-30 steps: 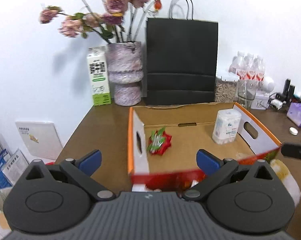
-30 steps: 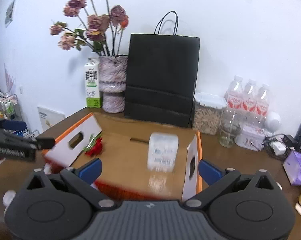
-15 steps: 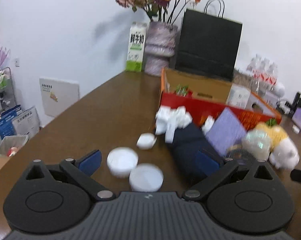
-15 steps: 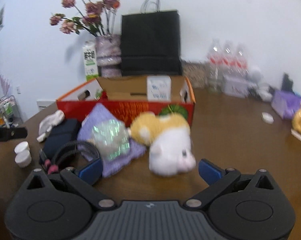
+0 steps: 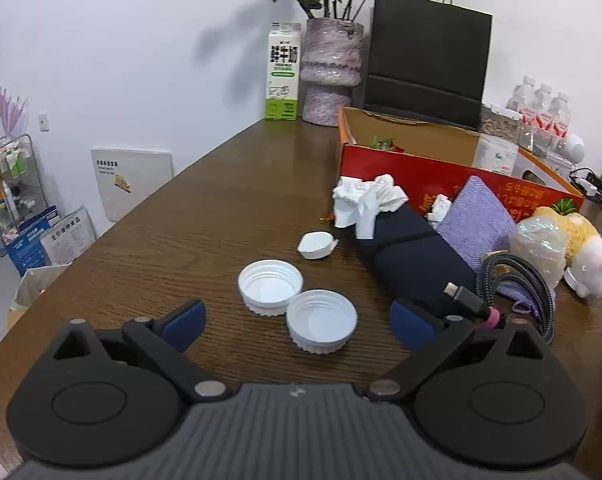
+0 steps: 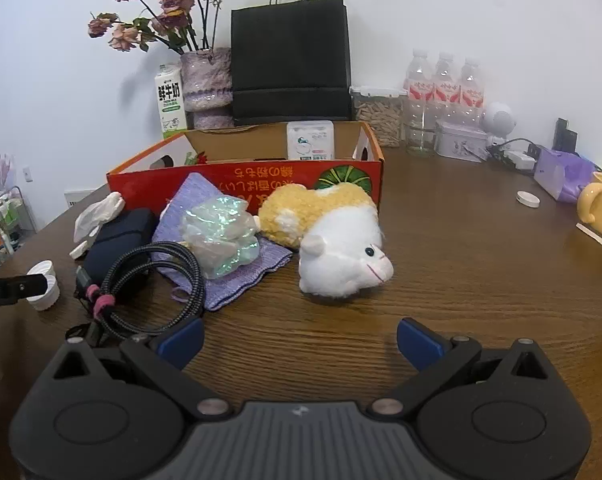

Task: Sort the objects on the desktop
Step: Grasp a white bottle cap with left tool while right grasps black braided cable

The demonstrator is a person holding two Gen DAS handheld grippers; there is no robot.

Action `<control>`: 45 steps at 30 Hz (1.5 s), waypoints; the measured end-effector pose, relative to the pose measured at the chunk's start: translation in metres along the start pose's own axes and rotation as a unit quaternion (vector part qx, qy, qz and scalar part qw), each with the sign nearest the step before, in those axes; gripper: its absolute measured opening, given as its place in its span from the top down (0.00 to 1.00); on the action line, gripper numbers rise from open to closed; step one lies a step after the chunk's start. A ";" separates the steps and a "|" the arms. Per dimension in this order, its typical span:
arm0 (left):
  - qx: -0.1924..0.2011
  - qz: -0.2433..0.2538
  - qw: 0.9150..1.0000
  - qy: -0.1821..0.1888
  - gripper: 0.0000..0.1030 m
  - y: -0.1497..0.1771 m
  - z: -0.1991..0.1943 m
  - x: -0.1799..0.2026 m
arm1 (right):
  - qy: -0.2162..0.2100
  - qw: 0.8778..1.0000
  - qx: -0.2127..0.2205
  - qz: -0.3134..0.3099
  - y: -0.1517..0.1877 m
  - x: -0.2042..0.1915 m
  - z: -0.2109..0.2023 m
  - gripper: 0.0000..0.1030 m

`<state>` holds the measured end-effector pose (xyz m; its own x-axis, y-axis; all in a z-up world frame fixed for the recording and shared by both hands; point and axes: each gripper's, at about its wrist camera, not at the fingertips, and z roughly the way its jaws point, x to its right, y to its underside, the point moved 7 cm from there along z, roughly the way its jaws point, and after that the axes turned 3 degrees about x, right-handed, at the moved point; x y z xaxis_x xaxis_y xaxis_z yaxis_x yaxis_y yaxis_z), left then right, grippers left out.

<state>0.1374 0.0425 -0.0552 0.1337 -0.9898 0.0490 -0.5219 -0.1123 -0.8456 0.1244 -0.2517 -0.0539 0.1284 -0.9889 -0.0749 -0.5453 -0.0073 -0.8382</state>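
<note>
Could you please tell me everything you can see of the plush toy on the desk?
The plush toy is a fluffy animal with a white head, a dark eye, a pink mouth and a yellow-orange back. It lies on the wooden desk in front of the red box, nose pointing right, beside the purple cloth; neither tool touches it.

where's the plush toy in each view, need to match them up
Left wrist: the plush toy lies at the far right edge, behind the coiled cable.
Right wrist: the plush toy lies at centre, in front of the red box.
Shared landmark: the black paper bag.
</note>
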 end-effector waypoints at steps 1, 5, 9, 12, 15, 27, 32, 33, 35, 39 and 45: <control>-0.001 0.002 1.000 0.003 0.05 0.000 0.000 0.002 | 0.002 1.000 -0.001 0.000 0.000 0.000 0.000 0.00; -0.009 0.011 1.000 0.008 0.22 0.002 0.004 0.009 | 0.008 1.000 -0.004 0.000 0.001 0.002 0.002 0.00; -0.028 0.016 0.999 0.007 0.40 0.006 0.013 0.012 | 0.010 1.000 -0.005 0.000 0.000 0.003 0.004 0.00; -0.027 0.019 0.999 0.007 0.44 0.006 0.016 0.014 | 0.004 1.000 -0.002 -0.003 -0.001 0.001 0.004 0.00; -0.028 0.023 0.999 0.013 0.54 0.005 0.018 0.017 | -0.012 1.000 0.000 -0.012 -0.002 -0.006 0.003 0.00; -0.010 0.045 0.998 0.034 0.60 0.002 0.012 0.015 | -0.082 0.996 -0.015 -0.033 -0.005 -0.058 0.012 0.00; -0.003 0.054 0.998 0.041 0.60 -0.001 0.013 0.012 | -0.091 0.994 -0.017 -0.049 -0.010 -0.083 0.022 0.00; 0.000 0.056 0.998 0.041 0.60 -0.002 0.013 0.012 | -0.093 0.994 -0.020 -0.052 -0.010 -0.088 0.024 0.00; 0.003 0.058 0.997 0.044 0.60 -0.003 0.013 0.011 | -0.093 0.994 -0.024 -0.059 -0.011 -0.097 0.029 0.00; 0.005 0.060 0.997 0.050 0.60 -0.003 0.014 0.010 | -0.079 0.993 -0.031 -0.078 -0.012 -0.111 0.040 0.00; 0.000 0.057 0.997 0.056 0.60 -0.001 0.017 0.009 | -0.067 0.992 -0.049 -0.093 -0.010 -0.117 0.057 0.00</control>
<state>0.1534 0.0352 -0.0628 -0.0215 -0.9997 0.0112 -0.5284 0.0018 -0.8490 0.1622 -0.1270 -0.0680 0.3386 -0.9409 -0.0005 -0.5790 -0.2080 -0.7883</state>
